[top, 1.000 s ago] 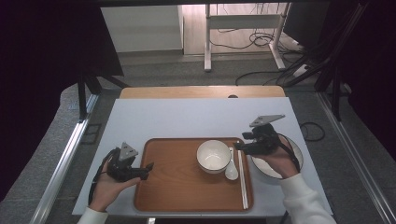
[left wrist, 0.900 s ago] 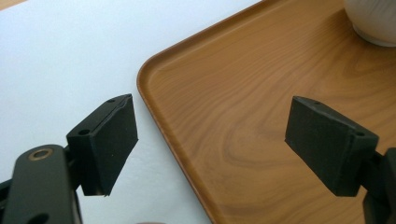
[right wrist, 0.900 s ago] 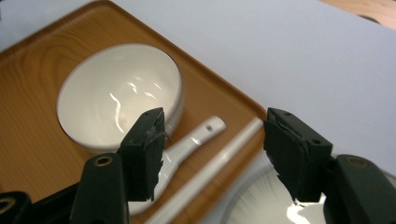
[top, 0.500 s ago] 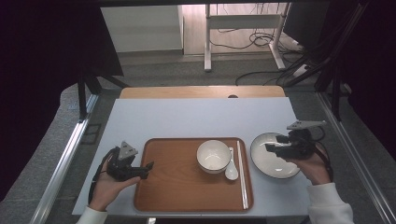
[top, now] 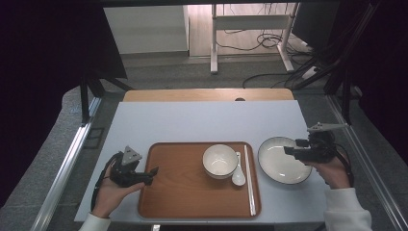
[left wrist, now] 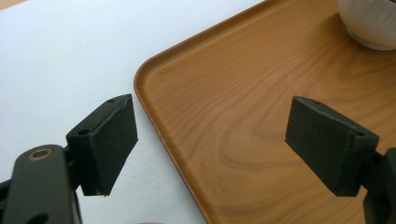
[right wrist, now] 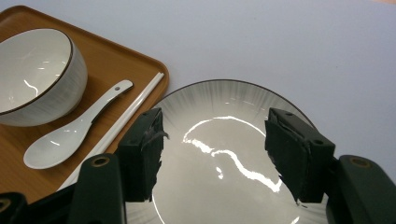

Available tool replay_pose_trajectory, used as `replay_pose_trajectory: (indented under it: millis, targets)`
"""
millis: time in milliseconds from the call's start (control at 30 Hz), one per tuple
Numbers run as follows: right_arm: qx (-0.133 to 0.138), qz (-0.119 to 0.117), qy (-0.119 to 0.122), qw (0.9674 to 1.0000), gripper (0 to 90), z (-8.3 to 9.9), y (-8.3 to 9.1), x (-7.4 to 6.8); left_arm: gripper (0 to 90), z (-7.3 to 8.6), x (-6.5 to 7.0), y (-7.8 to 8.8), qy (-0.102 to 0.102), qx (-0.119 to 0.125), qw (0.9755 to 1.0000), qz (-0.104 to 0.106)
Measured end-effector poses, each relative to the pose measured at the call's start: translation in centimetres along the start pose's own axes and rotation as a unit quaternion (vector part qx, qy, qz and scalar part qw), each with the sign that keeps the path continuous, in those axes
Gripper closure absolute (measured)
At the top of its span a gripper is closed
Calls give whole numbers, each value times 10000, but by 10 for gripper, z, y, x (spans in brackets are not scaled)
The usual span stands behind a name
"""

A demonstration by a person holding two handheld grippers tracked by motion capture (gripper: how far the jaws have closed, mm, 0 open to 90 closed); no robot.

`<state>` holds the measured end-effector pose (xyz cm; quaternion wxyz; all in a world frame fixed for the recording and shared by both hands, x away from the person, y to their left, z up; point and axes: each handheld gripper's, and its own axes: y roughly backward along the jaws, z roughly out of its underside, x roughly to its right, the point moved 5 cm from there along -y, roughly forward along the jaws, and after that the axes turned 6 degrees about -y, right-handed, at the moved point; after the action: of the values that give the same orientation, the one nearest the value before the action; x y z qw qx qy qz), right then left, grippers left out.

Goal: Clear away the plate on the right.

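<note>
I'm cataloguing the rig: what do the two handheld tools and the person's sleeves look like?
Both the left tool and the right tool are black, each topped by a grey three-cornered plate, with two flat rectangular black pads. A black cable trails from each. The sleeves are white.

tray [top: 183, 192] is warm orange-brown wood grain, sitting on a pale grey-white table [top: 192, 120]. bowl [top: 220, 161] on the tray is white with a thin dark rim and faint grey streaks outside. spoon [top: 237, 177] and chopsticks [top: 248, 178] beside the bowl are plain white. plate [top: 281, 161] right of the tray is white-grey, dark-rimmed, fine radial streaks.
</note>
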<state>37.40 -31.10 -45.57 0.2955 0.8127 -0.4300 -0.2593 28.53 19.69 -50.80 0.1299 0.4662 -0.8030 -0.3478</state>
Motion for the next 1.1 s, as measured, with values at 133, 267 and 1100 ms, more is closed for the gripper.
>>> replay_pose_trajectory:
  millis: [133,267,1100]
  targets:
    - [-75,36,-68,9999,370,3,2,8,164,0,0,0,6,-4,10000,-5]
    - [-119,148,-140,9997,367,6,2,18,164,0,1,-1,-16,-17,10000,0]
    - [-652,490,-816,9933,369,34,-15,67,164,1,1,-2,26,3,10000,-11]
